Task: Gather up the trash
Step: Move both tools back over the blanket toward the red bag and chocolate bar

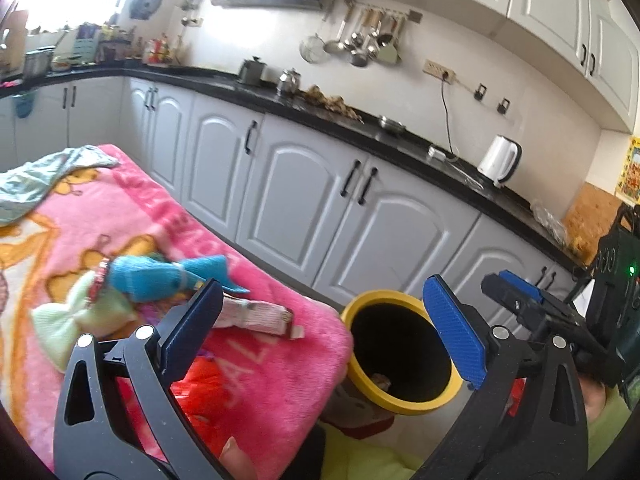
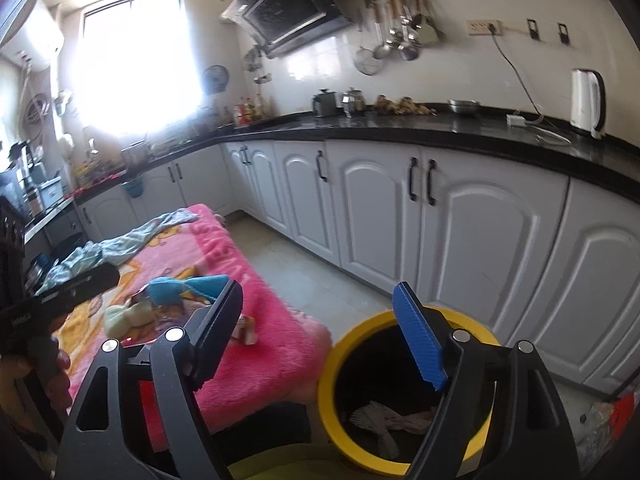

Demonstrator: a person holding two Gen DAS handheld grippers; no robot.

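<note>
White cabinets (image 1: pixel 288 200) line the kitchen behind a pink blanket (image 1: pixel 256 360). From the left wrist, the left gripper (image 1: pixel 320 332) hangs with fingers wide and empty; a wrapper (image 1: pixel 256 316) lies at the blanket's edge, beside the yellow-rimmed bin (image 1: pixel 400 360). From the right wrist, the right gripper (image 2: pixel 320 344) spreads wide and empty above the bin (image 2: pixel 332 392), crumpled paper (image 2: pixel 384 424) inside.

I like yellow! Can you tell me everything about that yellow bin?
The yellow bin is round, looks like plastic, with a bright yellow rim and dark inside. It stands upright and open on the floor, right beside the corner of the pink blanket. Crumpled pale trash lies at its bottom. The open right gripper hangs above its edge.
</note>
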